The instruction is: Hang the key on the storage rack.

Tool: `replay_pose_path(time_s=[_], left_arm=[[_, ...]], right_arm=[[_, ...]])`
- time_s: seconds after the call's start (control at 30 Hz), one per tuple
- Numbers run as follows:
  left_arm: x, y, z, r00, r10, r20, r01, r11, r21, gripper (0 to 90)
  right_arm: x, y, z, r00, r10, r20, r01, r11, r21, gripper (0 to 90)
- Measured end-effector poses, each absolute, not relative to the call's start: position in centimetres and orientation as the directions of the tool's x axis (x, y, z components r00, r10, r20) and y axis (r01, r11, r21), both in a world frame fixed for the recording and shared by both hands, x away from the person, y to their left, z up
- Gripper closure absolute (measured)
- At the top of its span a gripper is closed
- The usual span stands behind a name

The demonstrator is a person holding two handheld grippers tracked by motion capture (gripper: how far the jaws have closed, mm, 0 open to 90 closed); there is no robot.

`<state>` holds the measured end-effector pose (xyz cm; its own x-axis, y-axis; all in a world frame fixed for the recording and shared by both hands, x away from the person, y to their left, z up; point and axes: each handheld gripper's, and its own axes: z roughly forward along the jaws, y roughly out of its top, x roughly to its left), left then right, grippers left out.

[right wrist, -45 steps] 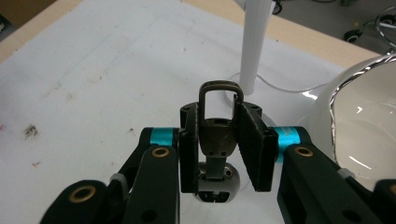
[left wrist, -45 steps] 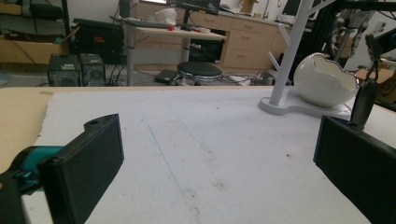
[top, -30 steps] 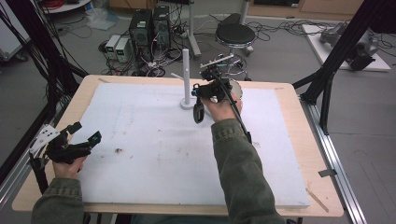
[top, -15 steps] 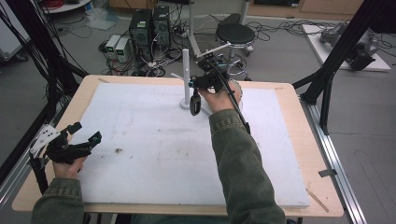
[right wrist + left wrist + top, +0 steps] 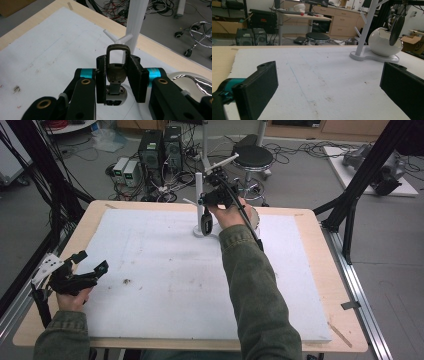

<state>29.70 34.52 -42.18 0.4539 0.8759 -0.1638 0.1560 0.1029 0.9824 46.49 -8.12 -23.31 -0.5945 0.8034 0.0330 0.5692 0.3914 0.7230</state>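
From above, the right gripper (image 5: 209, 212) was held up at the far side of the white foam mat (image 5: 165, 270), right against the white peg stand (image 5: 199, 202), with a dark utensil (image 5: 206, 224) hanging down from its jaws over the stand's base. A white bowl (image 5: 254, 217) sat just behind that forearm, mostly hidden by it. The left gripper (image 5: 82, 270) rested low near the mat's left edge, close to the wooden table (image 5: 310, 227) border, its 2 jaws spread apart with nothing between them. In the left gripper view, the 2 black jaws stood wide apart over bare, scuffed foam; further off stood the peg stand (image 5: 364, 30) on its flat base, with the white bowl (image 5: 384, 41) sitting on that base just beside the post, and the dark utensil (image 5: 396, 27) dangling in front of the bowl. In the right gripper view, the right gripper (image 5: 117, 80) had its jaws closed tight on the utensil's brass-coloured handle (image 5: 117, 72), whose loop end stuck up above the pads just in front of one of the stand's pegs (image 5: 125, 38); whether the loop touched the peg I could not tell.
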Motion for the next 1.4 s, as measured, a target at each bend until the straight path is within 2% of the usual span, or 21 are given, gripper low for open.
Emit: replay_pose_path(time_s=[0.43,0.77,1.4], left_arm=[[29.7,34.6,-42.2,0.456,0.874,-0.167,0.157,0.106,0.982,2.0],[29.7,34.7,-42.2,0.453,0.875,-0.169,0.157,0.109,0.982,2.0],[29.6,34.7,-42.1,0.454,0.875,-0.167,0.154,0.108,0.982,2.0]], right_arm=[[47.7,-6.2,-22.6,-0.598,0.801,0.02,0.581,0.415,0.7,70.3],[49.1,-6.1,-23.6,-0.569,0.822,0.023,0.624,0.414,0.663,70.2],[49.5,-5.7,-24.7,-0.553,0.833,0.022,0.645,0.411,0.645,69.9]])
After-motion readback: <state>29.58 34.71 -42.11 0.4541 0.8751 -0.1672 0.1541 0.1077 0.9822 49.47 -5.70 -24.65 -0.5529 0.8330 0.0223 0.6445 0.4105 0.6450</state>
